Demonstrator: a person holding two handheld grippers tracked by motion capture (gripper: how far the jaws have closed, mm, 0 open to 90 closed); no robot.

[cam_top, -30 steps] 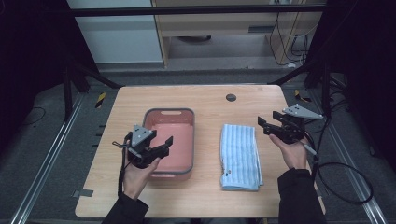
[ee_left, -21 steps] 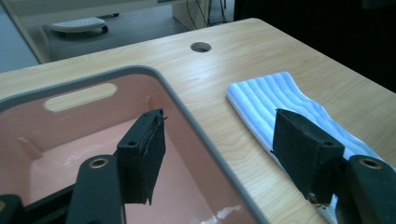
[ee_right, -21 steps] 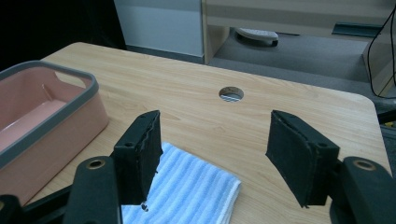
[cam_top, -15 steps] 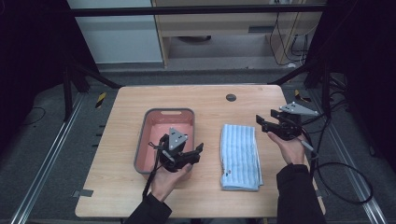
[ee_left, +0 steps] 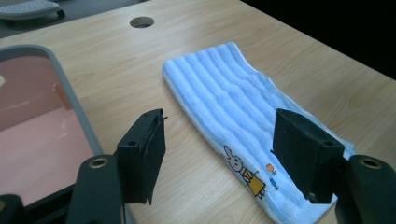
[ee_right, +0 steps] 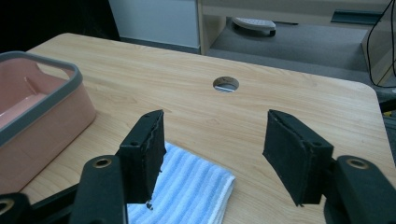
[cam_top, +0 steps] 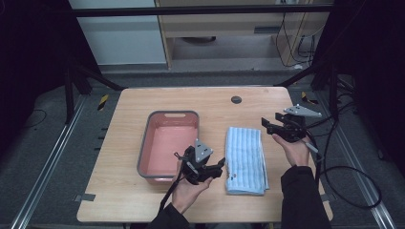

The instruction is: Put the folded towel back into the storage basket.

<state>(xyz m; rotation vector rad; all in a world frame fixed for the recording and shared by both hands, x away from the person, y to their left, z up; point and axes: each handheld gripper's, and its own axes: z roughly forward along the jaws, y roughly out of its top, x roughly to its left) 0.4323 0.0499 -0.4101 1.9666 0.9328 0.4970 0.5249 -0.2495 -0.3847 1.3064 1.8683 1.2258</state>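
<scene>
A folded blue striped towel with a small cartoon rabbit print lies flat on the wooden table, right of a pink tub with a grey rim. My left gripper is open just above the table, at the towel's near left edge and beside the tub's near right corner. In the left gripper view the towel lies ahead between the spread jaws of the left gripper. My right gripper is open and empty, held above the towel's far right corner.
A round cable hole sits in the table beyond the towel. The tub looks empty inside. Cables trail off the table's right side. A cabinet and floor lie beyond the far edge.
My left gripper has moved right, from over the tub's near part to the towel's near left edge. The right gripper has barely shifted.
</scene>
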